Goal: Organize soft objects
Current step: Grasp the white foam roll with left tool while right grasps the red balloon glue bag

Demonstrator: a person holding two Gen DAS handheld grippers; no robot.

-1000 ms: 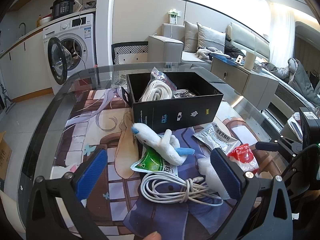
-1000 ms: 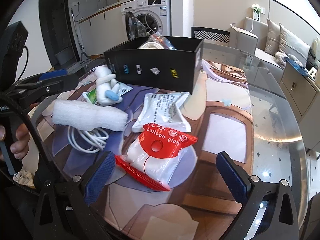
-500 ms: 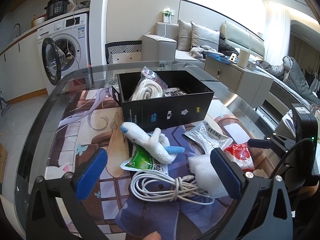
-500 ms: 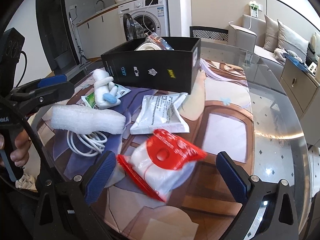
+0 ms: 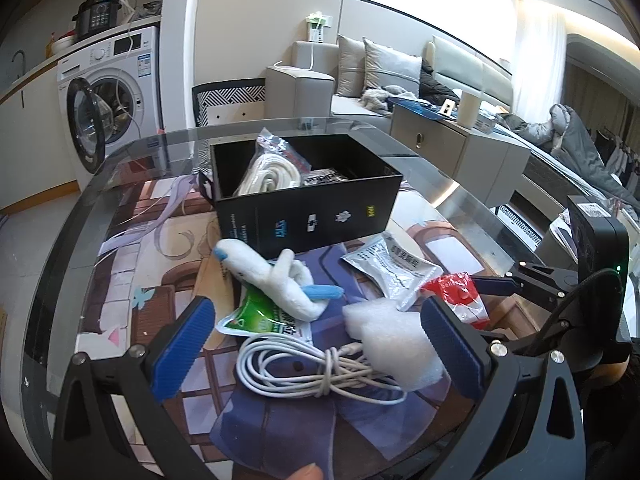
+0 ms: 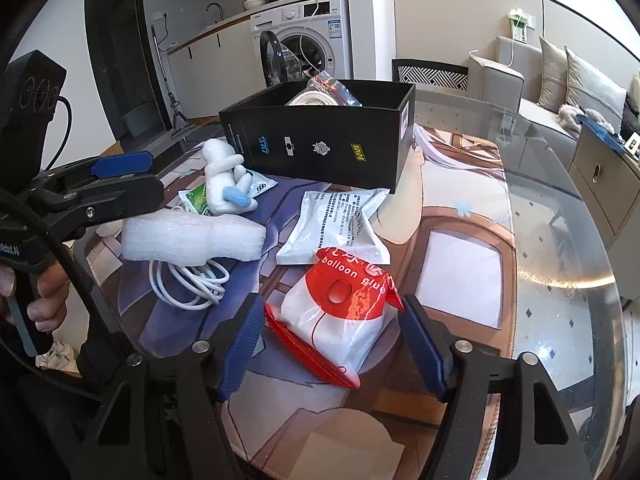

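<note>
A bag [image 6: 340, 320] with a red "balloon glue" header lies on the table mat between the fingers of my right gripper [image 6: 332, 340]. The jaws are closing and the pads stand at the bag's two edges without squeezing it. My left gripper [image 5: 318, 344] is open wide over a coiled white cable [image 5: 312, 368]. A white foam roll [image 5: 392, 340] lies beside its right pad, not gripped. A white plush toy [image 5: 276, 280] with blue tips rests on a green sachet [image 5: 260, 320]. A silver sachet [image 6: 340, 220] lies in front of the black box [image 5: 312, 216].
The open black box holds a bagged white rope [image 5: 272, 172] and another packet. The round glass table [image 6: 560, 208] drops off on the right. A washing machine [image 5: 112, 92], a chair and a sofa stand beyond it. A hand [image 6: 44, 300] holds the left gripper's handle.
The right gripper's jaws have narrowed from wide open to the edges of the balloon glue bag, and the bag shifted a little between them. The left gripper stays open.
</note>
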